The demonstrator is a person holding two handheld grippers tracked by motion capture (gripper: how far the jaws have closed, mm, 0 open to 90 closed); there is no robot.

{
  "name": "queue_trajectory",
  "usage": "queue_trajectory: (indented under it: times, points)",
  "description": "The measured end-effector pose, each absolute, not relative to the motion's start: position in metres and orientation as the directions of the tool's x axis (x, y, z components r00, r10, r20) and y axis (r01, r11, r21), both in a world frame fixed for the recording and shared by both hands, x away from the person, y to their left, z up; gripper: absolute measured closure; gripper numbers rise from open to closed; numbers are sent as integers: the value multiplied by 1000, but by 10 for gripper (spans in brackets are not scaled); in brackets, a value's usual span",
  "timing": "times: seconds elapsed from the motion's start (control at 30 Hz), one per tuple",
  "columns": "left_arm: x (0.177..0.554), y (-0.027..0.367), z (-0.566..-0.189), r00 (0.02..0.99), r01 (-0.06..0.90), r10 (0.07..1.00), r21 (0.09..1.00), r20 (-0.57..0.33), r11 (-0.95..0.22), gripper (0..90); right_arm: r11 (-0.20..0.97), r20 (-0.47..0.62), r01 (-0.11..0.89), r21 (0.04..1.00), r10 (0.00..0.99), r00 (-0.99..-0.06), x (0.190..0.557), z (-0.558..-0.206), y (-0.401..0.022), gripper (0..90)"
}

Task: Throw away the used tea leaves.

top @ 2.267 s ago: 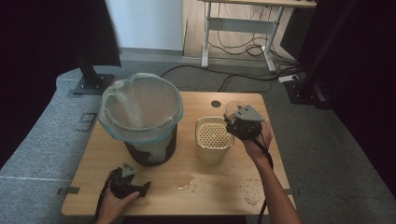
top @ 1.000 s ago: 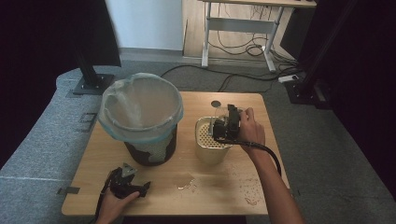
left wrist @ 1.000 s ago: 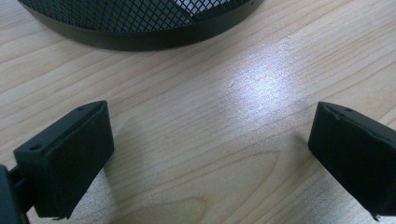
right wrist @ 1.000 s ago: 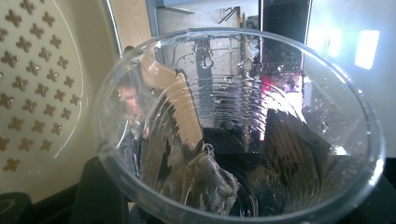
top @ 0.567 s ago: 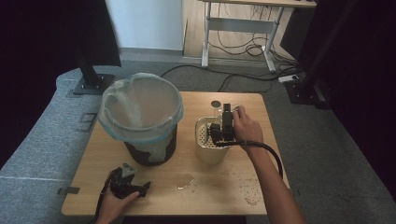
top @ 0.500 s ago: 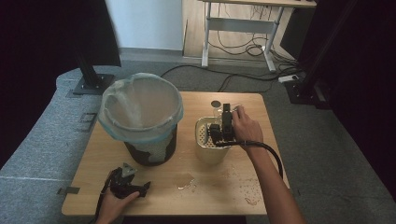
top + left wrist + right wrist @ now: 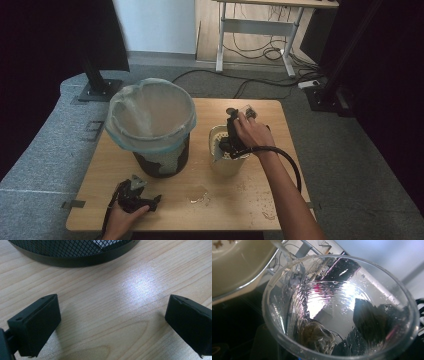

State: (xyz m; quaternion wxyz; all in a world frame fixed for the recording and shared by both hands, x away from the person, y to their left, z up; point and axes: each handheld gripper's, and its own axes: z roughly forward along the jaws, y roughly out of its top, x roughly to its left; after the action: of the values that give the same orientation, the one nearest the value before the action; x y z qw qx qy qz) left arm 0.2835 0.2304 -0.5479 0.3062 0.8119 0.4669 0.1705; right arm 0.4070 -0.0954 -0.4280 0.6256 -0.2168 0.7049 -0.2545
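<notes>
1. Left gripper rests on table at near edge, jaws wide apart, holding nothing.
2. Mesh bin w/ plastic liner just beyond.
3. Right gripper grips clear cup, tipped over cream strainer tub; wet tea bag inside cup.

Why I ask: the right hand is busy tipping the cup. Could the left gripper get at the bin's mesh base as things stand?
Probably yes. The left gripper rests open on the table, and the bin sits just ahead of its jaws with bare wood between.
</notes>
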Motion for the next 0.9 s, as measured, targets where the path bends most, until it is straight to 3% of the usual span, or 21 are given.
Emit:
queue_trajectory:
  times: [0.23,0.6,0.77,0.9]
  points:
    - [283,230,-548,508,652,861,657,-8,-378,0,641,-636,-2,-768,-762,-123,407,-435,-86,390]
    - [283,230,-548,507,652,862,658,-9,-377,0,591,-588,-6,-807,-803,-97,408,-434,-81,394]
    - [283,230,-548,507,652,862,657,-9,-377,0,479,-476,-14,-878,-875,-92,407,-435,-85,394]
    - [283,230,-548,508,651,861,658,-8,-378,0,488,-485,-15,-873,-871,-78,404,-432,-81,394]
